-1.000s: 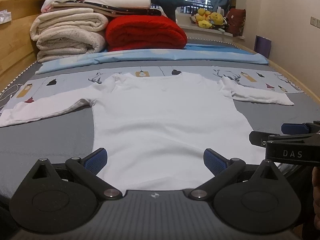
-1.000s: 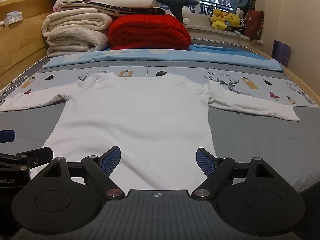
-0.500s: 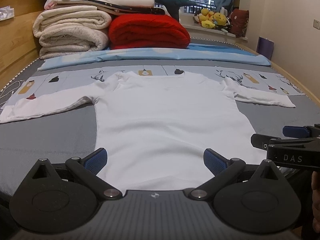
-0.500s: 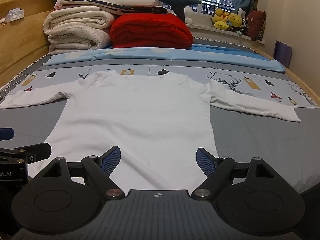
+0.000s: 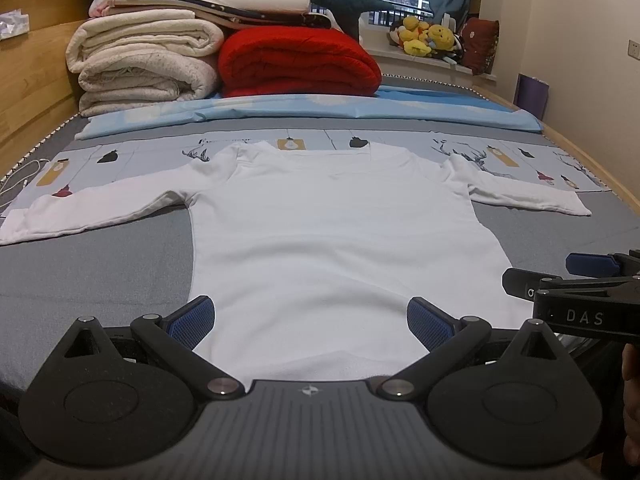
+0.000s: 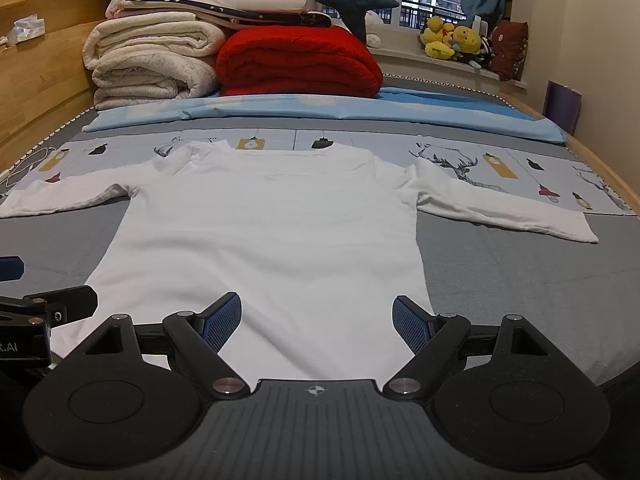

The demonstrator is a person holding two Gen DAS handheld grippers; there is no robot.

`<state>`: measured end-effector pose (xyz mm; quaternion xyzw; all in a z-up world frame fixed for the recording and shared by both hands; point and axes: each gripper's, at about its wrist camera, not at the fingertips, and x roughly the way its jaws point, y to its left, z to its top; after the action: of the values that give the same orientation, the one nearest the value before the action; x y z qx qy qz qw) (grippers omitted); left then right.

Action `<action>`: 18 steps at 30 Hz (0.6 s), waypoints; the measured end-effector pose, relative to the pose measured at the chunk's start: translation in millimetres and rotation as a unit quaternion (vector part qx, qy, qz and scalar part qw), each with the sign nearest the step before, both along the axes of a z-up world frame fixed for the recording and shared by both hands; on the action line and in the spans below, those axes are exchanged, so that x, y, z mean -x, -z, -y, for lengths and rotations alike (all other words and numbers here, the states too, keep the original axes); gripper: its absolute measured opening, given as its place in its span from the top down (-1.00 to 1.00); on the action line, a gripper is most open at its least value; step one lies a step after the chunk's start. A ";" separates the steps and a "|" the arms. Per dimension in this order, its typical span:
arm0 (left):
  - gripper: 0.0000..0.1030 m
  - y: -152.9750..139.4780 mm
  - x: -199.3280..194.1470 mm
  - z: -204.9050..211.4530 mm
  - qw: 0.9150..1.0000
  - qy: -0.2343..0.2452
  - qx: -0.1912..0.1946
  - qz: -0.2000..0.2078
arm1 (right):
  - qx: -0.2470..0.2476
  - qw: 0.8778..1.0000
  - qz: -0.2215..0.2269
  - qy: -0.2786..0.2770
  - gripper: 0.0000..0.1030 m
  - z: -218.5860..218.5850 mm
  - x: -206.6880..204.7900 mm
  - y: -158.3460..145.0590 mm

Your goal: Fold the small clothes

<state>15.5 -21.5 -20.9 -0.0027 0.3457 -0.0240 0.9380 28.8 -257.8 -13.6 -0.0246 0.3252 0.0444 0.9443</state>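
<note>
A white long-sleeved shirt [image 5: 332, 232] lies flat on the grey bed, both sleeves spread out, collar at the far end. It also shows in the right wrist view [image 6: 272, 232]. My left gripper [image 5: 311, 322] is open and empty, just above the shirt's hem near its left half. My right gripper [image 6: 317, 320] is open and empty, above the hem near its right half. The right gripper's side shows in the left wrist view [image 5: 576, 280]; the left gripper's side shows in the right wrist view [image 6: 40, 308].
Folded cream blankets [image 5: 144, 68] and a red blanket [image 5: 296, 64] are stacked at the bed's far end. A wooden bed frame [image 5: 24, 92] runs along the left. Plush toys [image 5: 428, 38] sit on the window sill. A white cable [image 5: 20, 180] lies at the left edge.
Both grippers have tilted up slightly and shifted a little; the shirt sits somewhat lower in both views. The shirt lies as before and both grippers stay open.
</note>
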 end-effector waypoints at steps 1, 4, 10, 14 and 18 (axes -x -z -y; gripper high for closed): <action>-0.99 0.0 -0.4 0.1 1.000 0.000 0.000 -0.001 | 0.000 1.000 0.000 0.000 -0.62 0.4 0.3 0.0; -0.99 -0.3 -0.8 0.3 1.000 0.000 0.001 -0.001 | 0.000 1.000 0.000 0.000 -0.62 -0.1 0.0 0.0; -0.99 -0.4 -0.8 0.3 1.000 0.000 0.001 -0.001 | 0.000 1.000 -0.001 -0.001 -0.62 -0.5 0.0 -0.3; -0.99 -1.5 -1.7 0.0 1.000 -0.001 0.002 -0.001 | 0.000 1.000 -0.001 0.000 -0.62 -1.5 -0.2 -0.2; -0.99 -1.8 -1.9 0.0 1.000 0.000 0.002 -0.001 | 0.000 1.000 -0.001 -0.001 -0.62 -1.6 -0.2 -0.4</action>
<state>17.4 -21.5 -19.1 -0.0052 0.3468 -0.0245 0.9376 29.0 -256.1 -13.2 -0.0252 0.3266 0.0454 0.9437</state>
